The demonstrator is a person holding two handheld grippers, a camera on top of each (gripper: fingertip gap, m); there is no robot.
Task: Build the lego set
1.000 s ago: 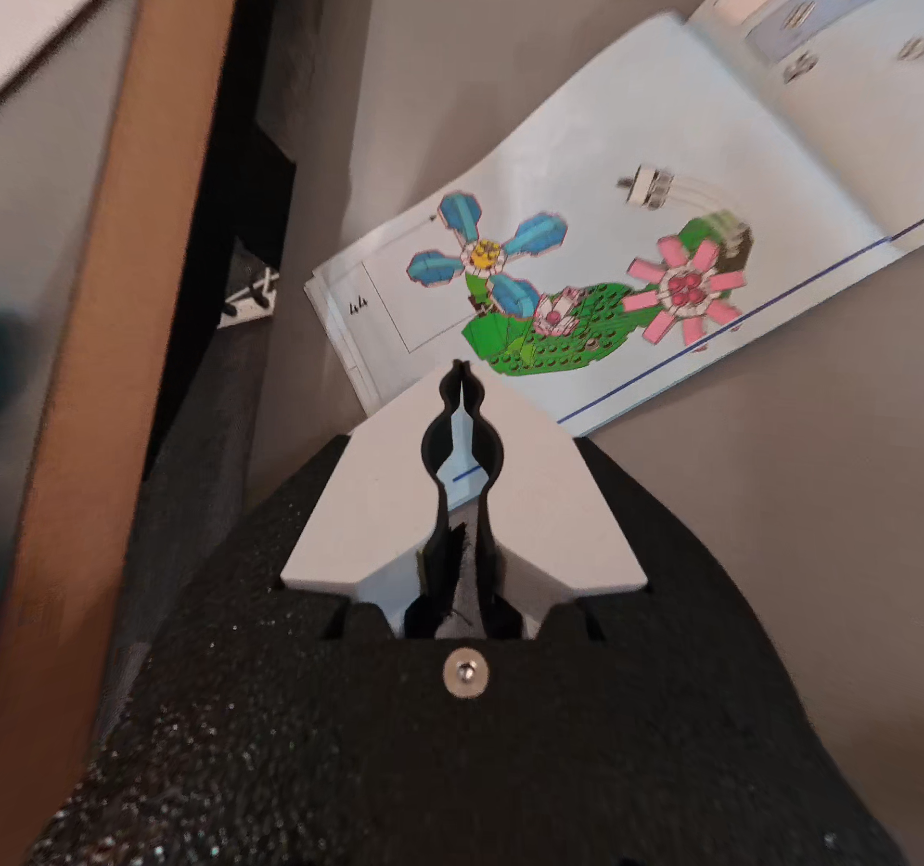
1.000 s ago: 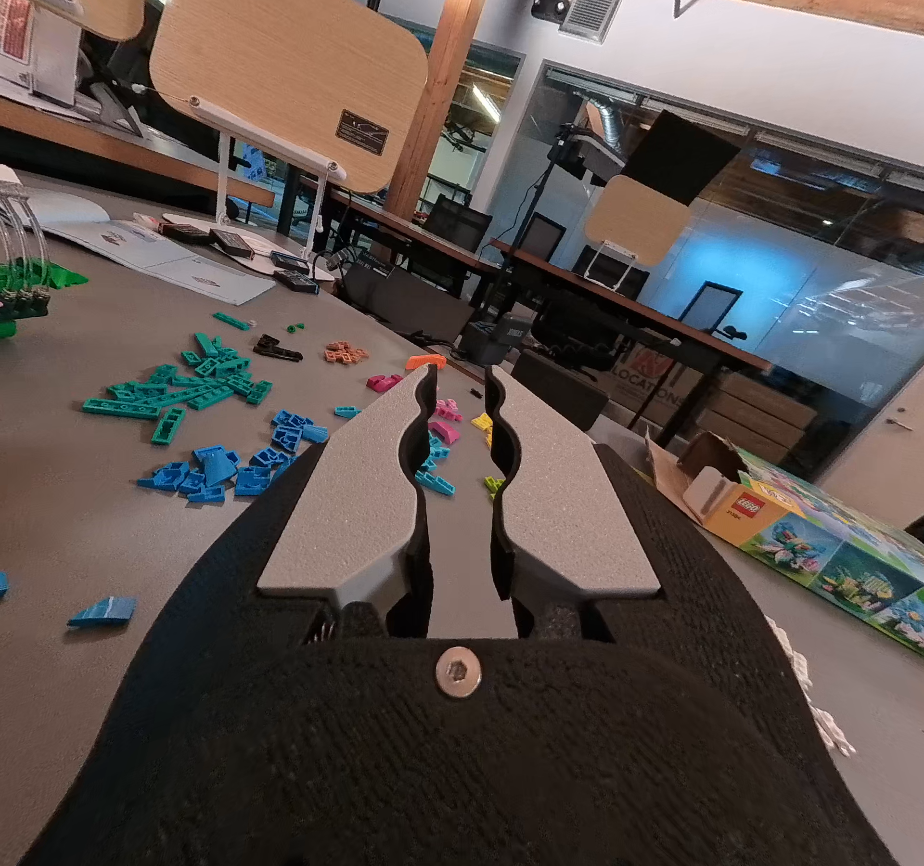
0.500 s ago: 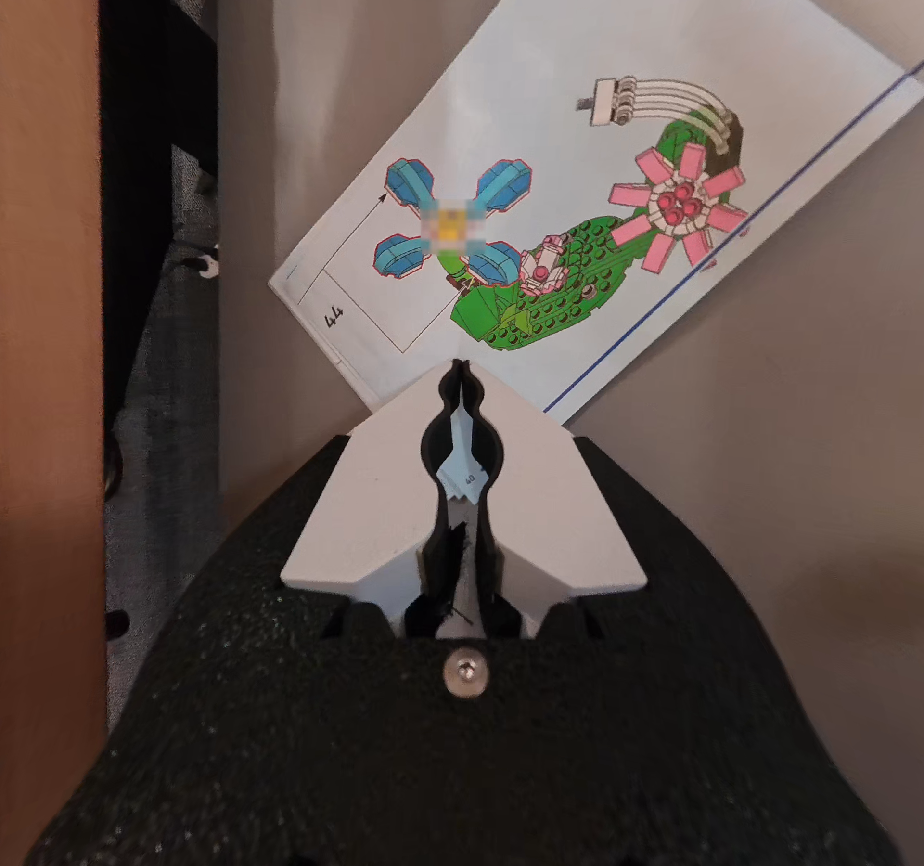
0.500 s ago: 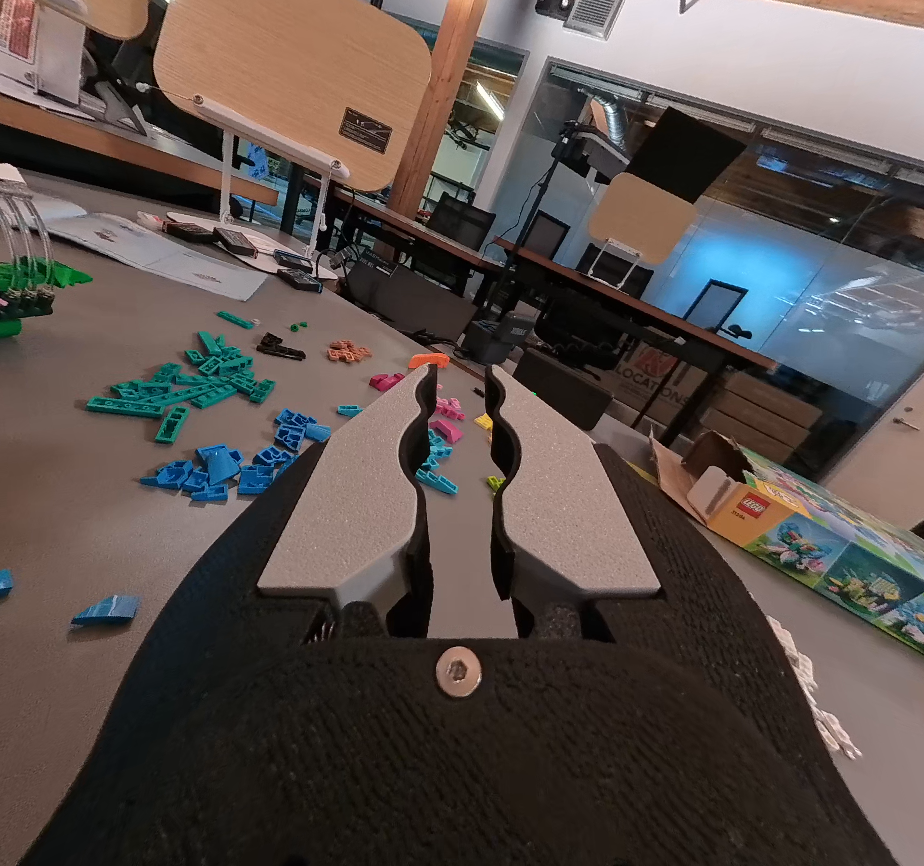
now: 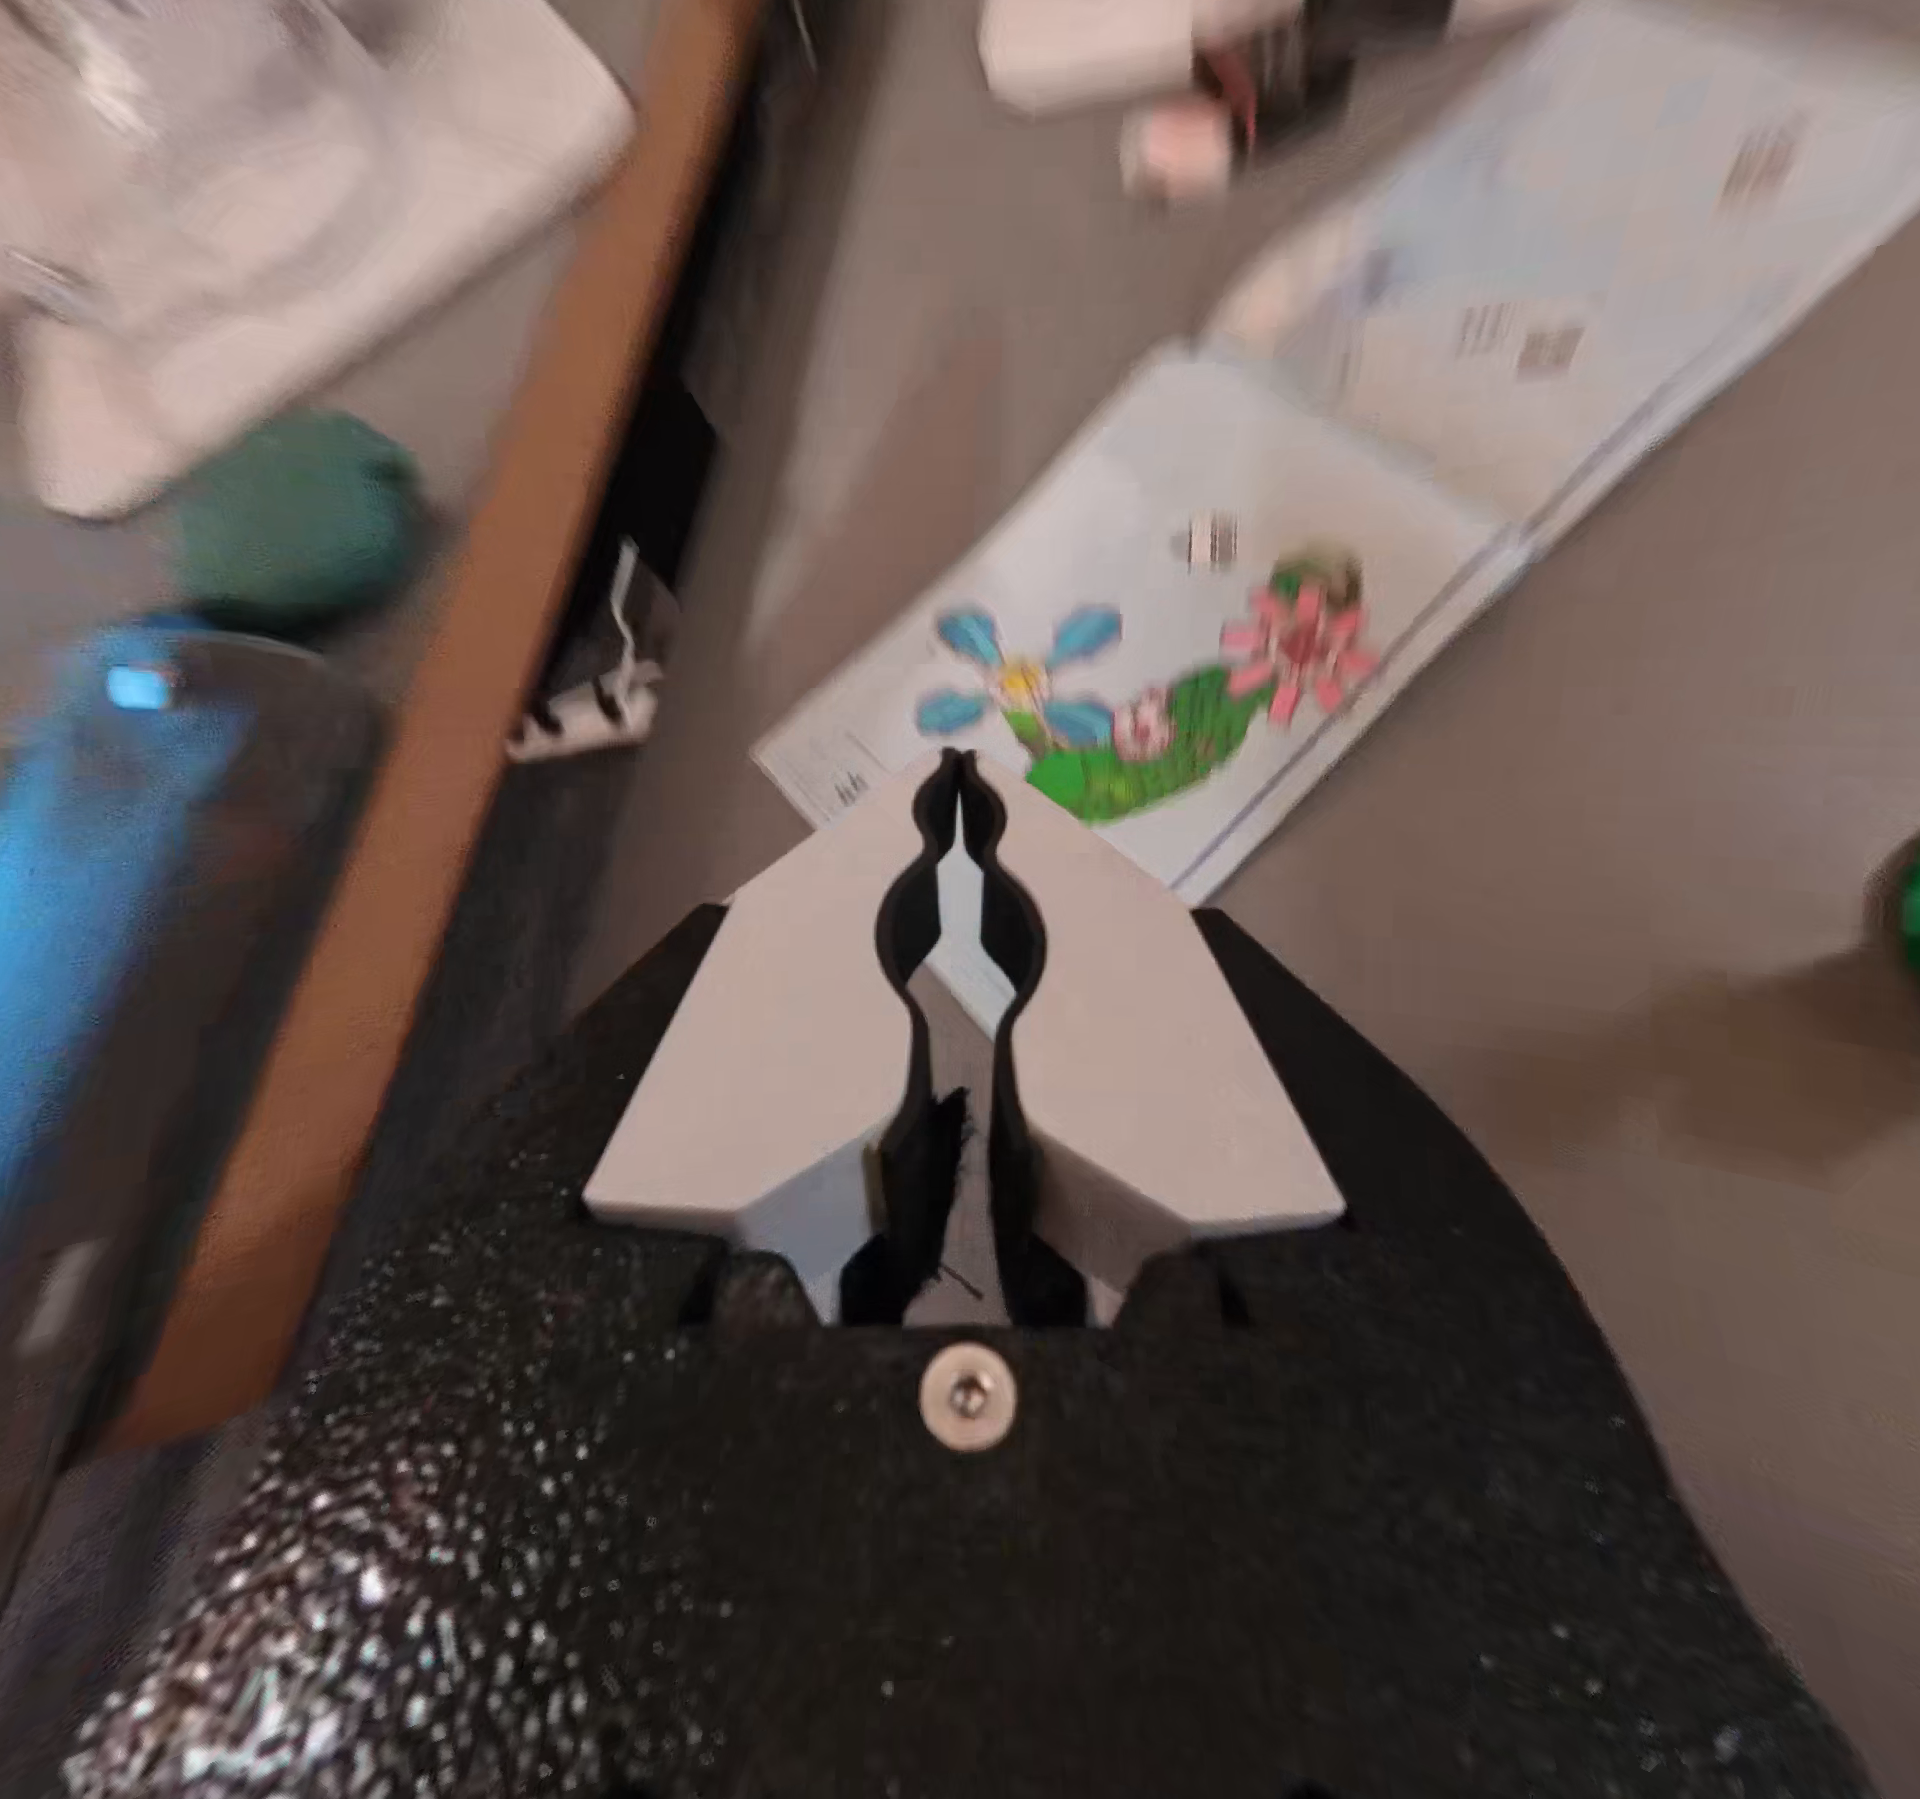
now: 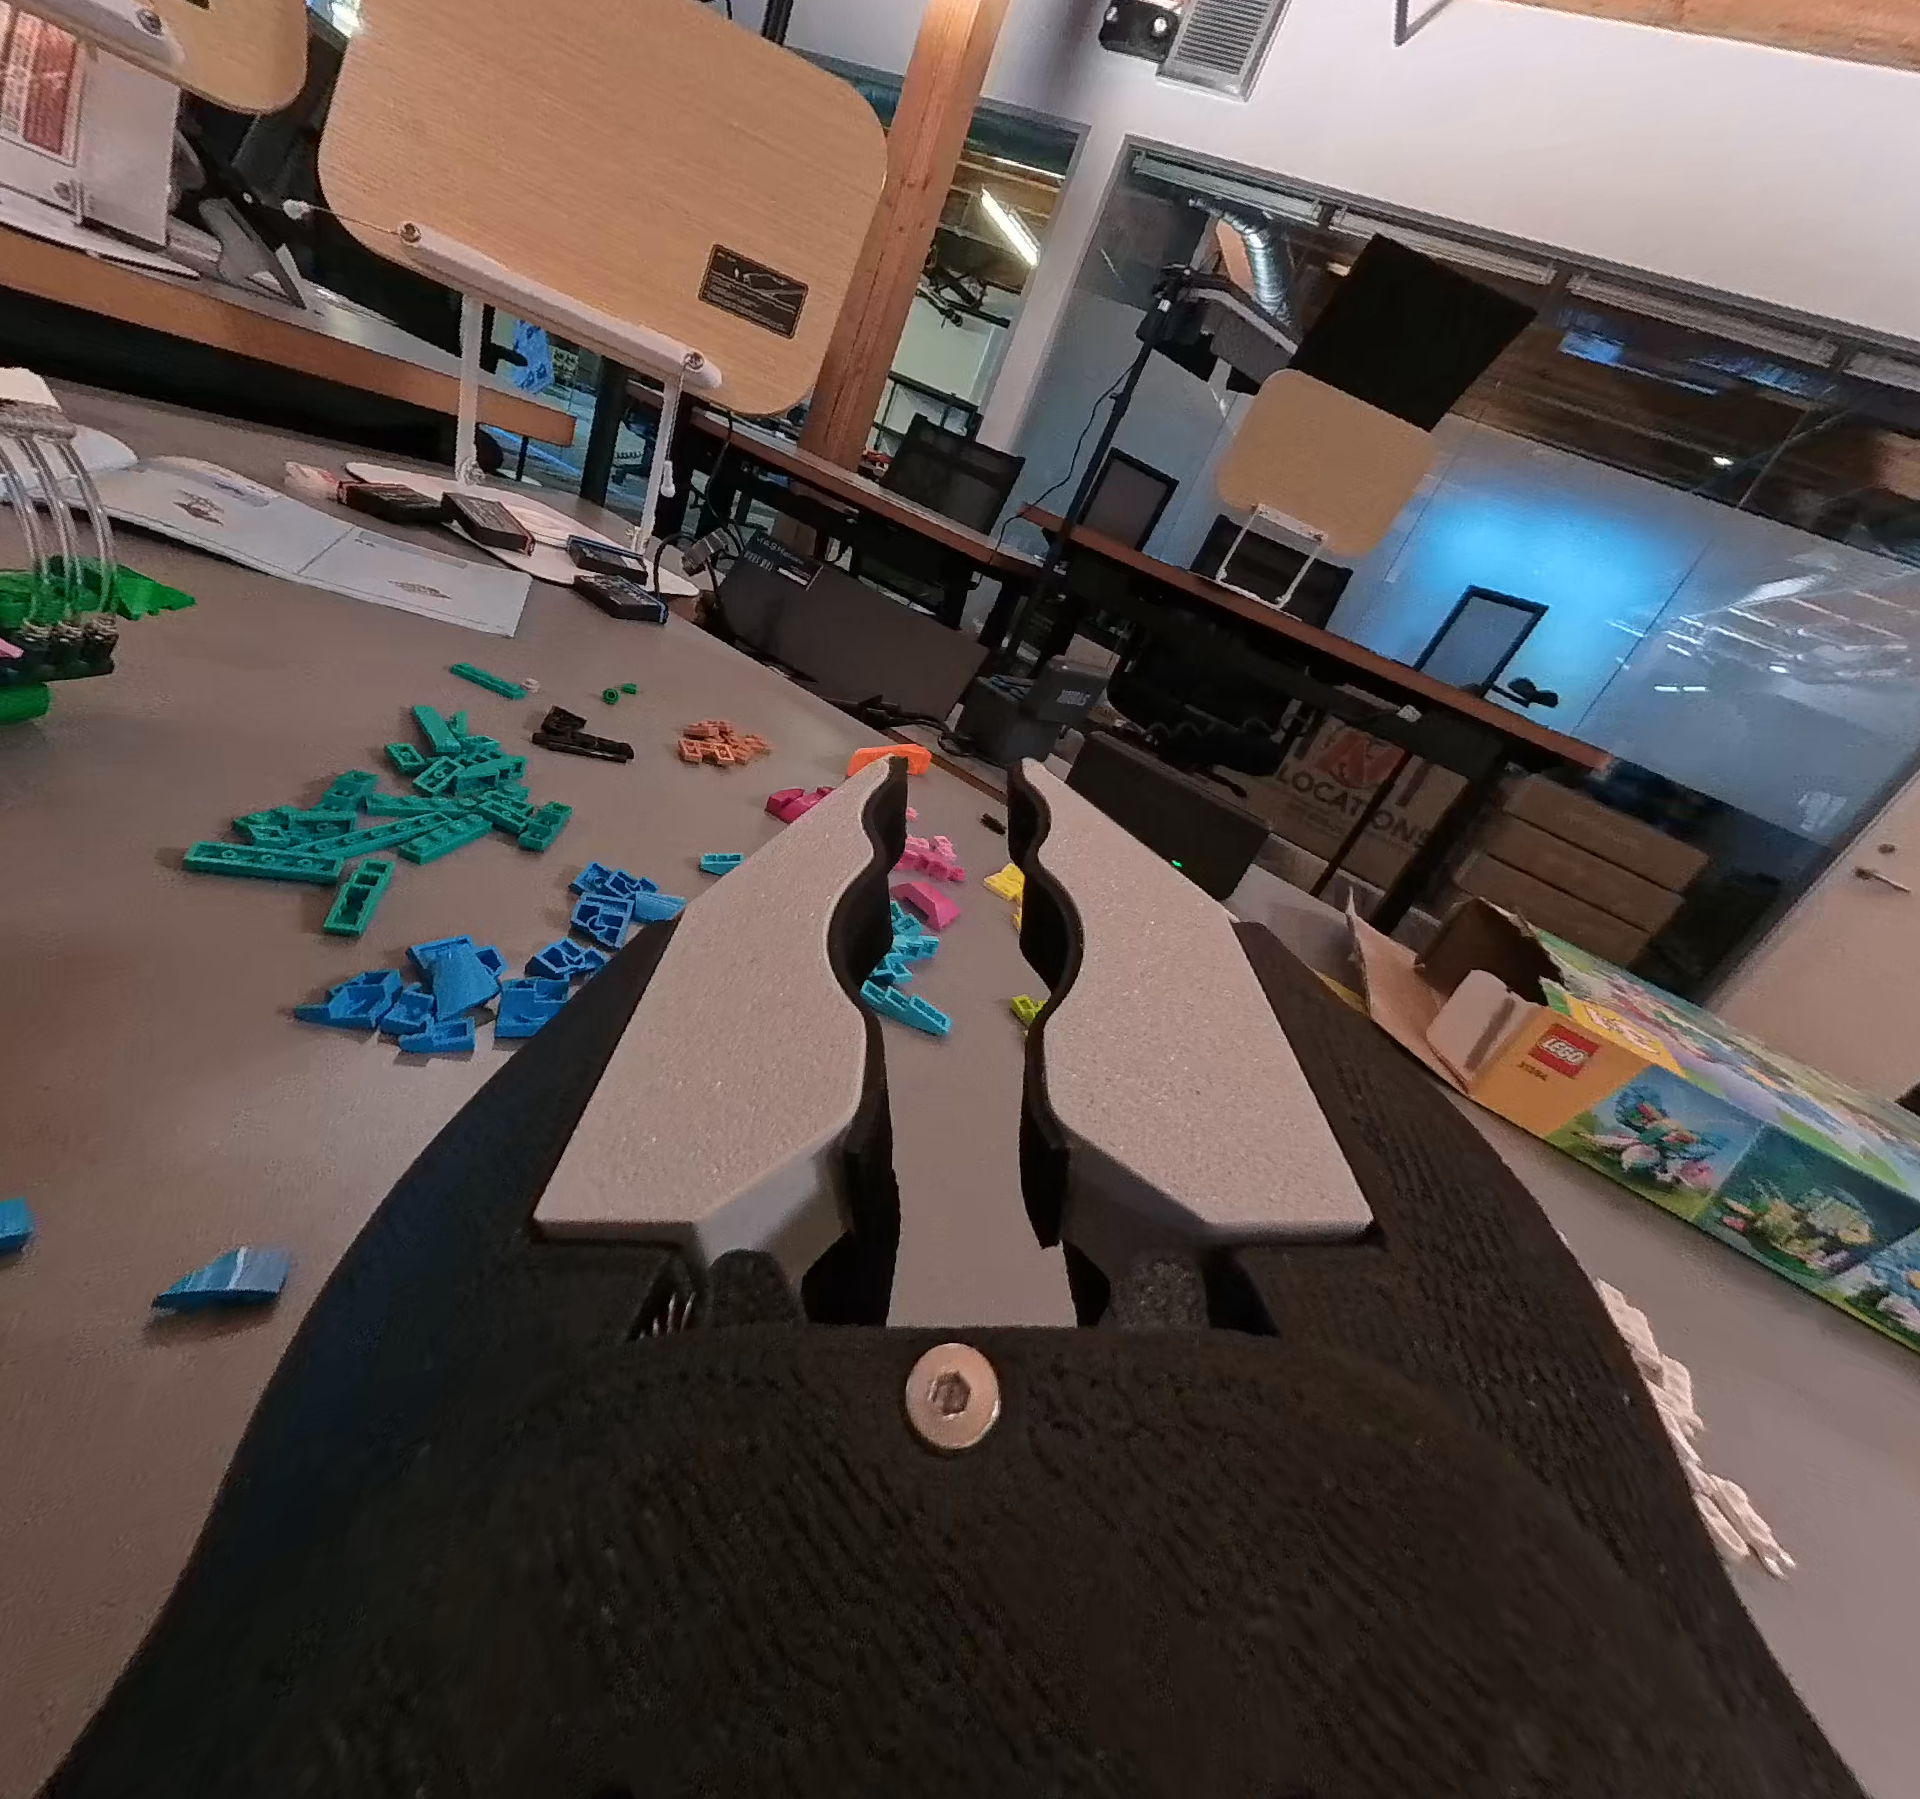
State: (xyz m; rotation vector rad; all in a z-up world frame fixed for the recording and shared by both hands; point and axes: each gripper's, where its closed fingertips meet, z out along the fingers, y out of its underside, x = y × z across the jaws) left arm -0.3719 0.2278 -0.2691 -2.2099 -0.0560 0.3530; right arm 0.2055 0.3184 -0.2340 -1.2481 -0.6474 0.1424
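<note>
Left wrist view, blurred: my left gripper (image 5: pixel 961 762), tips together, empty, above the instruction booklet (image 5: pixel 1195 669). My right gripper (image 6: pixel 956 788), fingers apart, low over loose lego pieces (image 6: pixel 416 814) on the grey table (image 6: pixel 156 1074).

The right gripper (image 6: pixel 956 783), grey-fingered with jaws parted and empty, hangs low over the grey table (image 6: pixel 156 1074), with teal plastic bricks (image 6: pixel 384 819) at ten o'clock and an opened cardboard set box (image 6: pixel 1683 1126) at three o'clock.
</note>
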